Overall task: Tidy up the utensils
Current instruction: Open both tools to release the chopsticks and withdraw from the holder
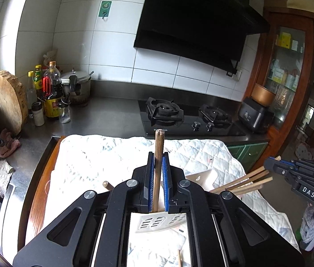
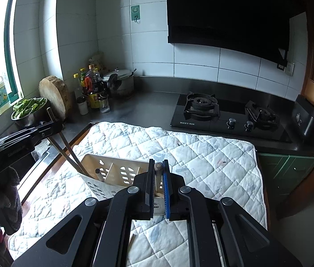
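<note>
Brown wooden chopsticks [image 1: 244, 181] stood in the cream slotted plastic holder [image 2: 112, 175], which rested on the white quilted cloth [image 2: 201, 155]. The left gripper [image 1: 158, 155] pinched one upright chopstick [image 1: 158, 169] above the holder. The right gripper [image 2: 158, 164] was pressed on another chopstick's round end [image 2: 158, 166].

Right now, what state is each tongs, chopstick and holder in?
Left tongs: shut on a chopstick, which stands upright.
Right tongs: shut on another chopstick.
Utensil holder: standing on the quilted mat, with chopsticks in it.
Gas stove: both burners unlit.
</note>
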Demonstrator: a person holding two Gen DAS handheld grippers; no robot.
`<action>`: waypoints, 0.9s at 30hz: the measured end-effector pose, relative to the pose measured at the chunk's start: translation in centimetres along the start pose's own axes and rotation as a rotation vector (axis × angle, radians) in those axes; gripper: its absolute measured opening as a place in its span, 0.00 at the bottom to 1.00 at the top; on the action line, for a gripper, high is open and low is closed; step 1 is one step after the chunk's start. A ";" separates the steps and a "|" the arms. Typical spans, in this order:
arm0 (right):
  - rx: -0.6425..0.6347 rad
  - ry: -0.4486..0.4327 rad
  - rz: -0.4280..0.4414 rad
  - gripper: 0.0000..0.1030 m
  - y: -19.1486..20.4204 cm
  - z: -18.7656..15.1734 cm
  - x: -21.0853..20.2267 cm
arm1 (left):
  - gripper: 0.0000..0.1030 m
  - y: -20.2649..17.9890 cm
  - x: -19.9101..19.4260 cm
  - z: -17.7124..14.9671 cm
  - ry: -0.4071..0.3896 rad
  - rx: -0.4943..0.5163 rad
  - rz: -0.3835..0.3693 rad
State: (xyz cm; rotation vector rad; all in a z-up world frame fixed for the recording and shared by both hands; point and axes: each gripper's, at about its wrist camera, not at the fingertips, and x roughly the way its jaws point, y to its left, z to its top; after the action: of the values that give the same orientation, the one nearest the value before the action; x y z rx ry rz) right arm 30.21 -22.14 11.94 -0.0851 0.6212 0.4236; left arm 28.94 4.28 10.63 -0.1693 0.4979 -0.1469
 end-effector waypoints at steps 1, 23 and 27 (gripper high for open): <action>0.003 0.002 0.002 0.07 -0.1 0.0 0.1 | 0.07 0.0 0.0 -0.1 0.001 -0.001 0.000; 0.014 -0.062 0.023 0.26 0.7 -3.8 -5.7 | 0.50 -1.5 -6.6 -3.0 -0.041 0.080 0.054; 0.006 -0.061 0.030 0.30 1.2 -5.8 -6.8 | 0.62 -2.0 -8.3 -4.5 -0.041 0.107 0.066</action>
State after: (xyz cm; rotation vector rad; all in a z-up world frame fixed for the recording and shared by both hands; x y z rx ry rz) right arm 21.55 -24.64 11.29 -0.0572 0.5641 0.4514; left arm 19.31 3.32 10.97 -0.0505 0.4531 -0.1047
